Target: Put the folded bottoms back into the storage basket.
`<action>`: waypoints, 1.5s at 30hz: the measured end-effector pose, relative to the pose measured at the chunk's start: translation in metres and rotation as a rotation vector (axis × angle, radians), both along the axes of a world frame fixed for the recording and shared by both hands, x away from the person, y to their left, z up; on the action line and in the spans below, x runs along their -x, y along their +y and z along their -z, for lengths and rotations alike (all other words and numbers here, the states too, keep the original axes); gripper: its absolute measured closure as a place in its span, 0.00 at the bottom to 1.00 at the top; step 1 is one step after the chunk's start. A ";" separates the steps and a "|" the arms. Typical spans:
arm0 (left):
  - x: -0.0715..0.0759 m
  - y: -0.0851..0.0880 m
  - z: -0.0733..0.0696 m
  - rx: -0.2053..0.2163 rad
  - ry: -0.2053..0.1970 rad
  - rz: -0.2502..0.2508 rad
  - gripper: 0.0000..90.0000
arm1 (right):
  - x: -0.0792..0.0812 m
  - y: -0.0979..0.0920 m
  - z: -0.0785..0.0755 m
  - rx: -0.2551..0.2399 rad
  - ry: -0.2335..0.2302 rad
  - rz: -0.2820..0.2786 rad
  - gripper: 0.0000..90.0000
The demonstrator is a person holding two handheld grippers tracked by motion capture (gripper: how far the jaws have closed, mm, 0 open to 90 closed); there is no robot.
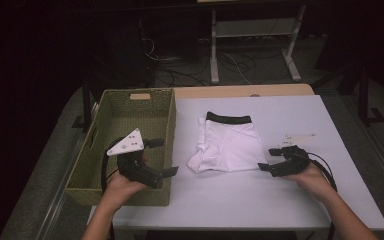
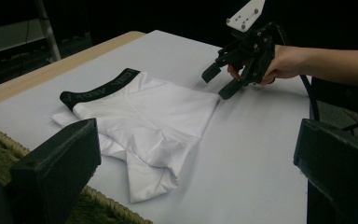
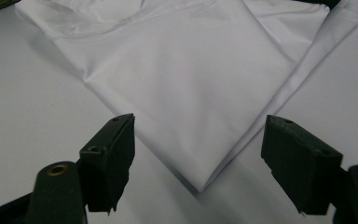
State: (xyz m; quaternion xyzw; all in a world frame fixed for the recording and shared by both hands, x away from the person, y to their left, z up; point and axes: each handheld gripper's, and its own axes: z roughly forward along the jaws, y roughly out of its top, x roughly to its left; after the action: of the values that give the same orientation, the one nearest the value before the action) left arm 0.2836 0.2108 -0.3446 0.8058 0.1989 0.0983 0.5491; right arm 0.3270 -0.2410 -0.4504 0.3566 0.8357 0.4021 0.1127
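Right gripper point(image 3: 198, 154): jaws apart, straddling near corner of folded white boxer briefs point(image 1: 227, 142) w/o touching. Briefs flat at table point(image 1: 280, 200) centre, long axis front-to-back, black waistband point(image 1: 228, 119) at far end. Left gripper point(image 1: 162, 157): jaws apart, over wicker basket point(image 1: 95, 180).

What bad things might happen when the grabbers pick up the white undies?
The folded white underwear might come unfolded if only the right gripper pinches the corner it faces. The left gripper hangs over the wicker basket, so it may bump the rim on its way across.
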 end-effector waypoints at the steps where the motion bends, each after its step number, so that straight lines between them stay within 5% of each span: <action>1: 0.000 0.000 0.000 0.000 0.000 0.000 0.01 | 0.000 0.000 0.001 0.002 0.000 -0.004 0.31; 22: 0.000 0.000 0.000 -0.002 -0.002 -0.002 0.01 | 0.000 0.005 0.014 0.067 0.014 -0.018 0.53; 36: 0.000 -0.001 0.000 -0.004 -0.001 -0.004 0.01 | 0.000 0.006 0.015 0.088 -0.010 -0.028 0.88; 45: 0.000 0.000 0.000 -0.002 -0.001 -0.002 0.01 | -0.002 0.007 0.014 0.089 -0.002 -0.035 0.95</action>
State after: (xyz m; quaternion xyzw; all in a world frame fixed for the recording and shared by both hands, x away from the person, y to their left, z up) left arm 0.2833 0.2104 -0.3445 0.8060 0.1996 0.0994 0.5483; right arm 0.3288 -0.2342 -0.4640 0.3363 0.8587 0.3669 0.1220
